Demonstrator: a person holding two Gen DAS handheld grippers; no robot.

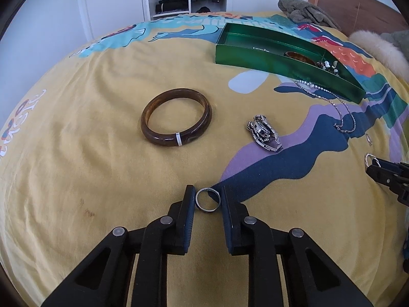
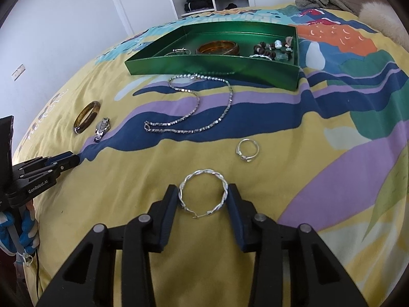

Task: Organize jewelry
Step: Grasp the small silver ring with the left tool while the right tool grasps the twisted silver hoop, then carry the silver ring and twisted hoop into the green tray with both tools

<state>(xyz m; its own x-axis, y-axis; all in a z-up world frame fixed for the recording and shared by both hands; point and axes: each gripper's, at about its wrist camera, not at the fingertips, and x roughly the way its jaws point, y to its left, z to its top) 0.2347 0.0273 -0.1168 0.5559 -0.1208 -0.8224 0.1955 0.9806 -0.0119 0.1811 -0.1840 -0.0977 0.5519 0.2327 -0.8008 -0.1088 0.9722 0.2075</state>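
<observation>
Both pairs of jaws bracket jewelry on the bedspread [image 1: 76,153]. Left gripper [image 1: 207,199] stands narrowly parted around a plain silver band ring [image 1: 207,200], the left pad touching its rim, while a sliver of gap shows at the right pad, so no firm pinch is visible. Right gripper [image 2: 203,195] holds its pads against both sides of a twisted silver hoop earring [image 2: 203,194], its thin hinged pin at the bottom. Beyond the left gripper lie one glossy brown bangle [image 1: 176,117] with a white sticker and one steel link watch [image 1: 264,131], folded on itself. Ahead of the right gripper sits one thin silver ring [image 2: 247,150] with a small knot, then one long beaded silver necklace [image 2: 191,105] looped up to the wall of a shiny green tray [image 2: 212,67]. Inside the tray are a second amber bangle [image 2: 217,48], a silver bracelet [image 2: 180,51] half hidden by the wall, and a tangle of dark and pale beads [image 2: 272,48] too jumbled to count. Cloth is soft, wrinkled, yellow with colourful printed bands.
</observation>
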